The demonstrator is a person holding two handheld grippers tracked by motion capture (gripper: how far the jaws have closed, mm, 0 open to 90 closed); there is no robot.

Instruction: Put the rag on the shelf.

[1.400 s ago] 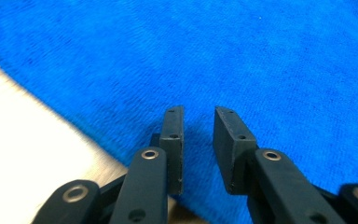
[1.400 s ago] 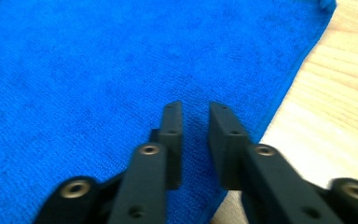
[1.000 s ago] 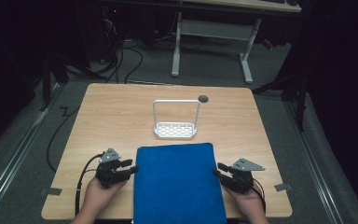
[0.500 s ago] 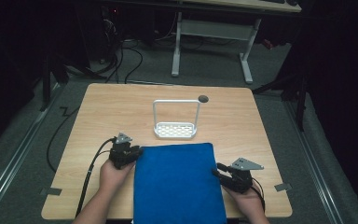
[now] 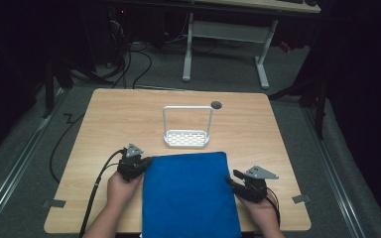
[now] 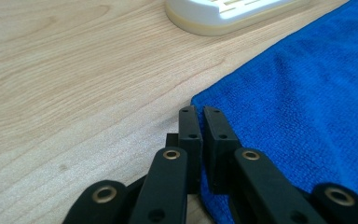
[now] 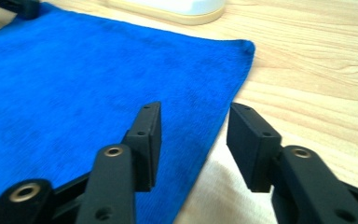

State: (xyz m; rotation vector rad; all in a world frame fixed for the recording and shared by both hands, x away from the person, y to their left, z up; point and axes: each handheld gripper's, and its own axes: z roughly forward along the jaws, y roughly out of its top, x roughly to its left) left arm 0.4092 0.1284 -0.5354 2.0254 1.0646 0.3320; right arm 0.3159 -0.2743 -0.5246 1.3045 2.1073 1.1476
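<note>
A bright blue, fuzzy towel (image 5: 188,196) lies flat across the lower centre of the table (image 5: 104,119). The left gripper (image 6: 200,122) pinches its upper-left corner, jaws nearly pressed together; the right gripper (image 7: 193,140) straddles its right edge, jaws spread.

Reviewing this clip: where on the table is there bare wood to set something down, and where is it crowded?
Bare wood: the far strip of the table behind the white rack, and both side margins beside it. Crowded: the near middle, under the blue towel, with the left gripper at its left edge and the right gripper at its right.
</note>
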